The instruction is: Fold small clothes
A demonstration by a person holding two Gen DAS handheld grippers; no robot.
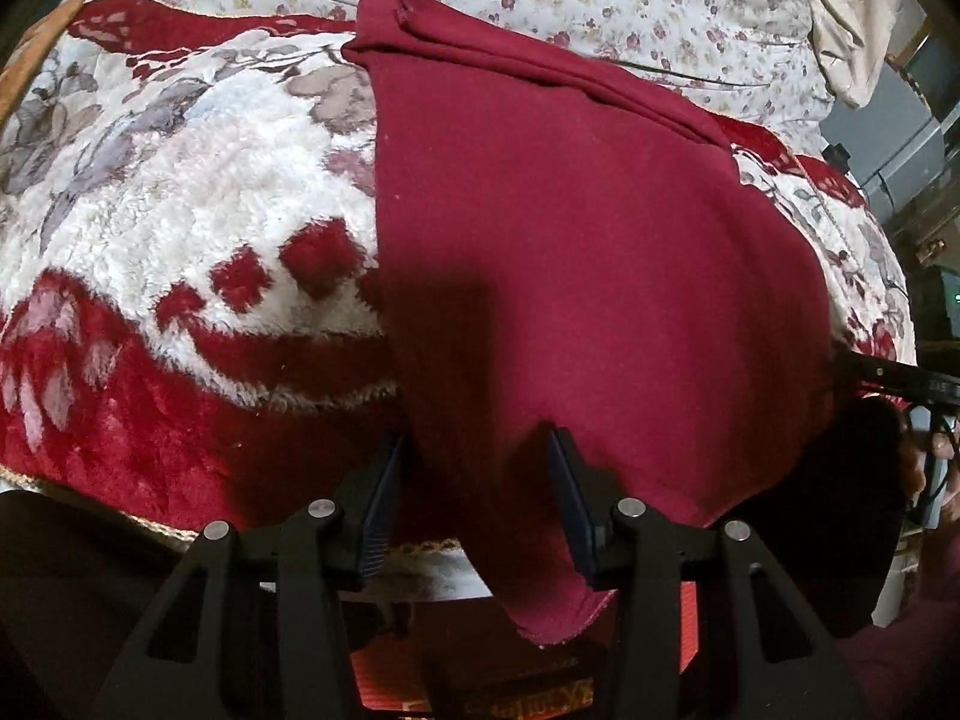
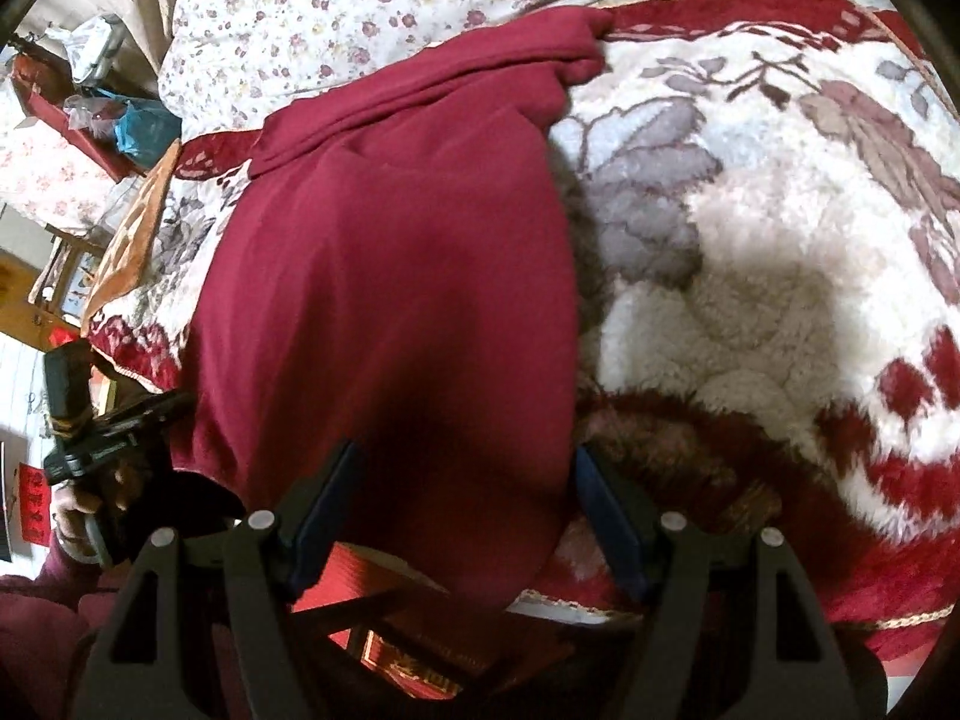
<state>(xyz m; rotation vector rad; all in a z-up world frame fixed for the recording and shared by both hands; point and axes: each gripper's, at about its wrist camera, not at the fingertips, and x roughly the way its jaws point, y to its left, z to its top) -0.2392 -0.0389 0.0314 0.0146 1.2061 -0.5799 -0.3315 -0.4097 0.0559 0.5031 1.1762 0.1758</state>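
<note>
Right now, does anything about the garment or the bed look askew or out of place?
The dark red garment lies mostly flat on the red and white fleece blanket, but its near end hangs off the bed edge. Its far end is bunched into a rolled ridge. Nothing looks spilled or damaged.
</note>
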